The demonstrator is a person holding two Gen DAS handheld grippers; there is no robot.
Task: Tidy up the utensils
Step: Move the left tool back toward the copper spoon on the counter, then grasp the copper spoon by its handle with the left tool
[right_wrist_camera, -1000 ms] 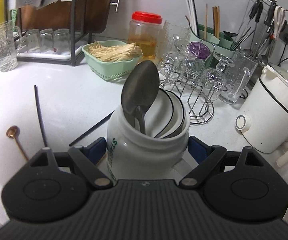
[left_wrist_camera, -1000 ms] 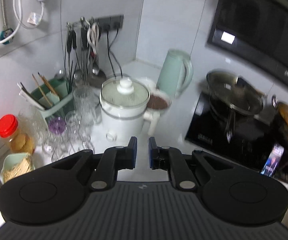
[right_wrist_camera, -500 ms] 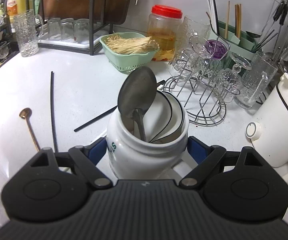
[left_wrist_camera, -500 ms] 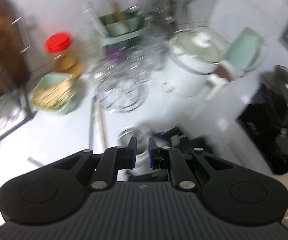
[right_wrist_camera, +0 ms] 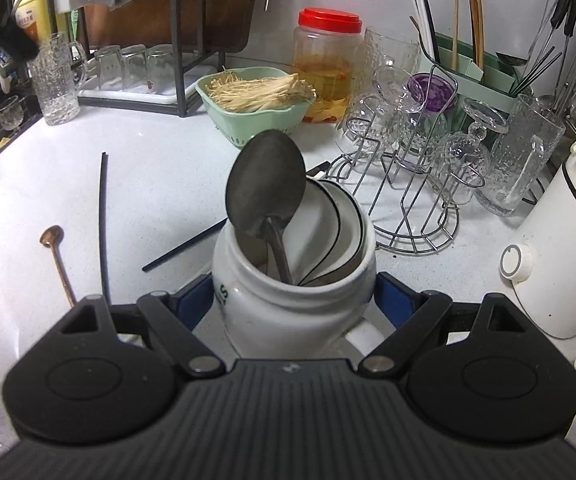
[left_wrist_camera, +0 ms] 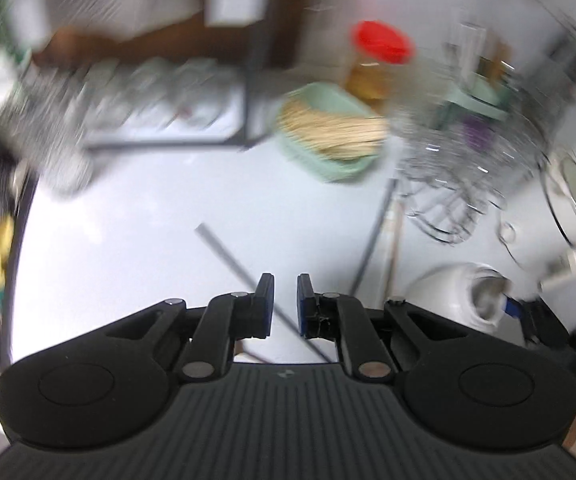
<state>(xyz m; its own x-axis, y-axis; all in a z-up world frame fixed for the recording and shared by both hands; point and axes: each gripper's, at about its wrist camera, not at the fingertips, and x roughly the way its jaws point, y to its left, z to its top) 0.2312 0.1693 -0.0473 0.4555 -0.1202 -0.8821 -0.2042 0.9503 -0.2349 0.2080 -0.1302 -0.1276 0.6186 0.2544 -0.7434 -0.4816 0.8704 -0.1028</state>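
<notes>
My right gripper point(right_wrist_camera: 293, 296) is shut on a white ceramic jar point(right_wrist_camera: 293, 308), its blue pads pressing both sides. In the jar stand a dark metal spoon point(right_wrist_camera: 266, 184) and white ceramic spoons point(right_wrist_camera: 327, 224). On the white counter to the left lie a black chopstick point(right_wrist_camera: 104, 220), a copper spoon point(right_wrist_camera: 54, 248) and another black chopstick point(right_wrist_camera: 186, 246). In the blurred left wrist view, my left gripper point(left_wrist_camera: 285, 300) hangs above a black chopstick point(left_wrist_camera: 228, 256). It is shut to a narrow slit and holds nothing. The jar point(left_wrist_camera: 459, 292) is at its right.
Behind the jar are a green basket of noodle-like strands point(right_wrist_camera: 254, 108), a red-lidded jar point(right_wrist_camera: 327, 64), a wire rack of glasses point(right_wrist_camera: 407, 184), a green utensil holder point(right_wrist_camera: 475, 64) and a white cooker point(right_wrist_camera: 559, 248). A dish rack point(right_wrist_camera: 136, 68) stands back left.
The left wrist view has swung from the stove and cooker side down onto the counter with the chopsticks. My right gripper has tightened on the jar and shifted slightly.
</notes>
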